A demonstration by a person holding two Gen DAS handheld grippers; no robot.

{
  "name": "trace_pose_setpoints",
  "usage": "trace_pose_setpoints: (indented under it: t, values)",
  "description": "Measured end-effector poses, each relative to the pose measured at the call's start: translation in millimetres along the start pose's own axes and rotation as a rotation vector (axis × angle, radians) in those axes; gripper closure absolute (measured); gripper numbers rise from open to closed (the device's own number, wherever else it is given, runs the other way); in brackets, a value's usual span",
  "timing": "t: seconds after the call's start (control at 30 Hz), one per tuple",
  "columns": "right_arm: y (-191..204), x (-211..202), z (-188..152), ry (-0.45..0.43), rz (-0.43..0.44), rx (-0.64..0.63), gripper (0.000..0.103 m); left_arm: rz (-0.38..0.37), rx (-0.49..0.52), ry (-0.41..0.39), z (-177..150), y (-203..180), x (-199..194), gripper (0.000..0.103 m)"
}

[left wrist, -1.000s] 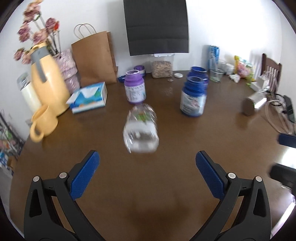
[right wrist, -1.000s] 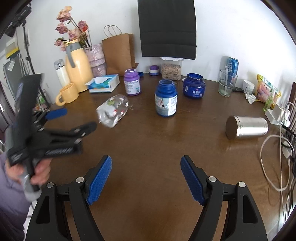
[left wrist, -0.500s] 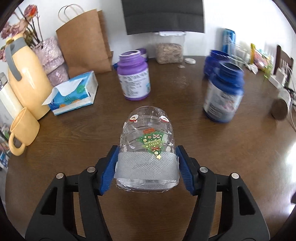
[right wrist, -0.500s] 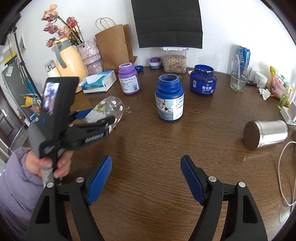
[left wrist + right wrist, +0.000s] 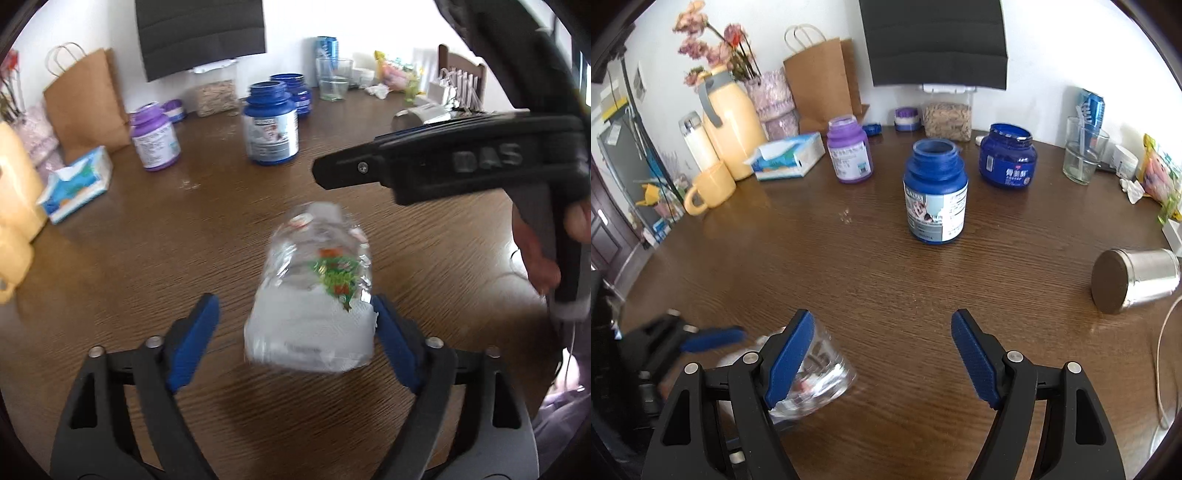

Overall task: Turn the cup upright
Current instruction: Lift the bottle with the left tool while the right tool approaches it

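A clear plastic cup point(image 5: 314, 295) with a Christmas-tree sticker and a grey band lies tilted between the jaws of my left gripper point(image 5: 293, 341). The left jaw stands apart from the cup; the right pad point(image 5: 393, 343) is against it. The picture is blurred by motion. In the right wrist view the cup point(image 5: 820, 380) shows low on the left, partly behind my own left finger. My right gripper point(image 5: 882, 362) is open and empty over the table, and it also shows in the left wrist view point(image 5: 443, 162) above and right of the cup.
On the brown table point(image 5: 886, 288) stand a blue jar point(image 5: 936, 192), a purple jar point(image 5: 849, 153), a wider blue jar point(image 5: 1008, 157), a tissue box point(image 5: 790, 155), a yellow jug point(image 5: 729, 122) and mug point(image 5: 709, 188). A steel canister point(image 5: 1134, 278) lies at the right.
My left gripper, shut on the cup half a second ago, has opened and swung right toward the near table edge. The cup now sits loose and tilted between its jaws. My right gripper came closer.
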State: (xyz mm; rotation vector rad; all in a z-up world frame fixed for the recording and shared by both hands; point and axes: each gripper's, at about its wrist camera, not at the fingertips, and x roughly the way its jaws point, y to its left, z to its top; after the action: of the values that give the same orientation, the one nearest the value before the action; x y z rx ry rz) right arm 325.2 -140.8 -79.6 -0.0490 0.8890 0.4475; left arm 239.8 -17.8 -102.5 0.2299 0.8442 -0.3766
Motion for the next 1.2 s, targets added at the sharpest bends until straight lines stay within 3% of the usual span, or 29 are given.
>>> trace_pose_setpoints:
  t: [0.13, 0.27, 0.37, 0.43, 0.53, 0.63, 0.7, 0.8, 0.83, 1.0, 1.07, 1.2]
  values:
    - [-3.3, 19.0, -4.0, 0.058, -0.018, -0.006, 0.023, 0.057, -0.026, -0.009, -13.2, 16.7, -11.1, 0.015]
    - [10.0, 14.2, -21.0, 0.088, 0.033, -0.046, 0.023, 0.150, -0.116, 0.012, -25.1, 43.6, -13.1, 0.015]
    - [25.8, 7.1, -33.1, 0.100, 0.089, -0.102, 0.023, 0.139, -0.179, 0.015, -32.2, 58.8, -17.4, 0.015]
    - [28.2, -2.0, -32.6, 0.074, 0.075, -0.104, 0.023, 0.152, -0.216, 0.002, -35.8, 65.3, -24.1, 0.015]
    - [20.8, -7.9, -21.0, 0.037, 0.118, -0.068, 0.023, 0.183, -0.359, 0.011, -42.9, 82.8, -33.0, 0.015]
    - [23.1, 0.9, -9.2, 0.030, 0.122, -0.063, 0.023, 0.169, -0.522, -0.019, -51.9, 97.2, -48.4, 0.020]
    - [26.7, 13.0, -4.2, 0.045, 0.145, -0.066, 0.023, 0.078, -0.605, -0.001, -55.3, 96.8, -50.3, 0.032]
    - [31.6, 28.4, -5.3, 0.079, 0.143, -0.080, 0.023, -0.155, -0.646, -0.025, -53.8, 83.5, -45.8, 0.032]
    - [32.0, 30.7, -8.8, 0.102, 0.159, -0.073, 0.023, -0.186, -0.654, -0.036, -53.3, 80.4, -42.9, 0.032]
    - [28.7, 20.9, -30.7, 0.125, 0.284, -0.043, 0.023, -0.220, -0.592, 0.004, -39.6, 70.3, -12.6, 0.022]
    - [20.5, 12.9, -34.5, 0.112, 0.266, -0.020, 0.023, -0.202, -0.562, 0.041, -33.8, 70.4, -4.8, 0.021]
    - [-3.5, -10.3, -37.7, 0.066, 0.258, 0.056, 0.023, -0.184, -0.497, 0.001, -16.0, 68.0, -7.1, 0.013]
